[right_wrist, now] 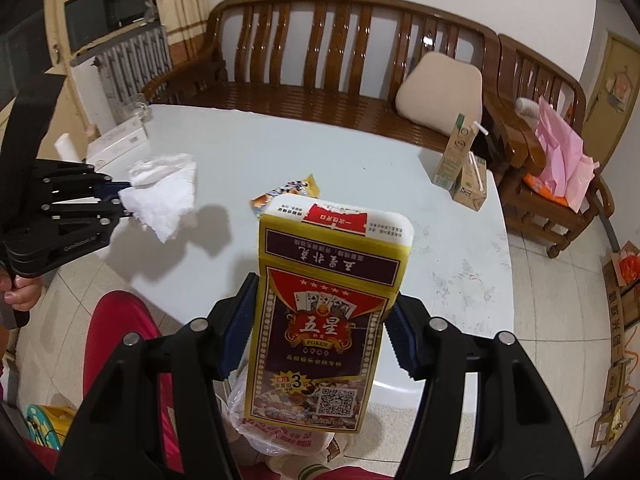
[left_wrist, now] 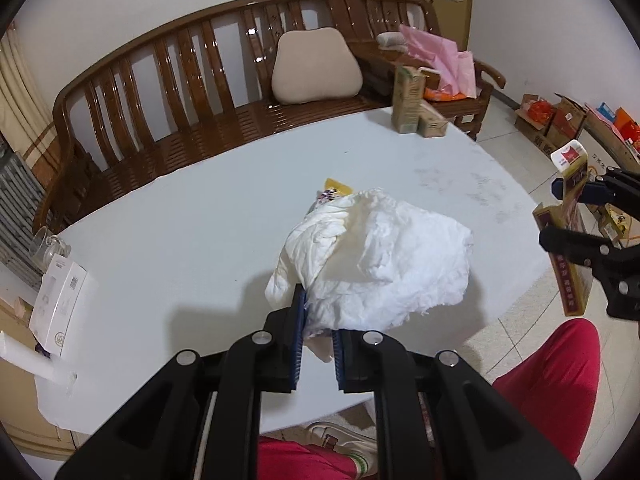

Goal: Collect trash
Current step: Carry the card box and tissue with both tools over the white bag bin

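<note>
My left gripper (left_wrist: 317,312) is shut on a crumpled white tissue (left_wrist: 372,256) and holds it above the white table (left_wrist: 180,232). It also shows in the right wrist view (right_wrist: 120,200) with the tissue (right_wrist: 164,192). My right gripper (right_wrist: 320,304) is shut on a yellow and red playing-card box (right_wrist: 324,300), held over the table's front edge. That box shows in the left wrist view (left_wrist: 568,240) at the far right. A snack wrapper (right_wrist: 286,194) lies on the table beyond the box. A plastic bag (right_wrist: 276,428) sits below the box.
Two drink cartons (left_wrist: 414,108) with straws stand at the table's far right. A white box (left_wrist: 60,304) and a glass (left_wrist: 44,248) sit at the table's left edge. A wooden bench (left_wrist: 180,92) with a cushion stands behind. Cardboard boxes (left_wrist: 560,124) lie on the floor.
</note>
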Action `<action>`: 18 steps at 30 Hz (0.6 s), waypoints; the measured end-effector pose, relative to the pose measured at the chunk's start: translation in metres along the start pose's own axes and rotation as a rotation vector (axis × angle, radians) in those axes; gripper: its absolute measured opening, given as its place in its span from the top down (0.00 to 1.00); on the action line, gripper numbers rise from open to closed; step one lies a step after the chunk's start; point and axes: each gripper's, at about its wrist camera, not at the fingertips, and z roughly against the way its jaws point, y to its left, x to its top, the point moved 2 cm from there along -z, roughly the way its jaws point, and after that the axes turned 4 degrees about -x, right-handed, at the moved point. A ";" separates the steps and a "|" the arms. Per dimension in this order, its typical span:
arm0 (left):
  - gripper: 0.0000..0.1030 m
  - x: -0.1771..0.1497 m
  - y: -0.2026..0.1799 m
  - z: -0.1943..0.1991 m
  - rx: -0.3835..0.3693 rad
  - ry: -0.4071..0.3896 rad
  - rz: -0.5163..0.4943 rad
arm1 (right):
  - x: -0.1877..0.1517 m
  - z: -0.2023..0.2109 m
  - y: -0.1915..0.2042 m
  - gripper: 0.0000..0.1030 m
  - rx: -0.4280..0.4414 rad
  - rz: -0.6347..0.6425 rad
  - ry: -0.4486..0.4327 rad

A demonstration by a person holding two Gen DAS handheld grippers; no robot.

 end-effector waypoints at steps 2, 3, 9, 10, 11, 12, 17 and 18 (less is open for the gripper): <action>0.88 -0.003 -0.007 0.008 0.008 -0.016 -0.006 | -0.006 0.012 0.005 0.43 0.001 0.005 -0.016; 0.88 -0.006 -0.012 0.014 0.005 -0.027 -0.015 | -0.009 0.017 0.007 0.43 0.003 0.008 -0.022; 0.88 -0.021 -0.031 0.032 -0.028 -0.049 -0.024 | -0.031 0.044 0.019 0.43 -0.002 0.025 -0.055; 0.88 -0.024 -0.034 0.034 -0.031 -0.050 -0.024 | -0.034 0.047 0.021 0.43 0.000 0.026 -0.057; 0.88 -0.028 -0.037 0.036 -0.036 -0.053 -0.026 | -0.038 0.050 0.023 0.43 0.001 0.026 -0.060; 0.88 -0.033 -0.041 0.039 -0.041 -0.053 -0.030 | -0.042 0.055 0.025 0.43 0.001 0.027 -0.064; 0.88 -0.052 -0.054 0.043 -0.071 -0.049 -0.009 | -0.063 0.066 0.034 0.43 0.002 0.034 -0.074; 0.88 -0.057 -0.056 0.043 -0.078 -0.046 -0.008 | -0.066 0.068 0.036 0.43 0.003 0.033 -0.074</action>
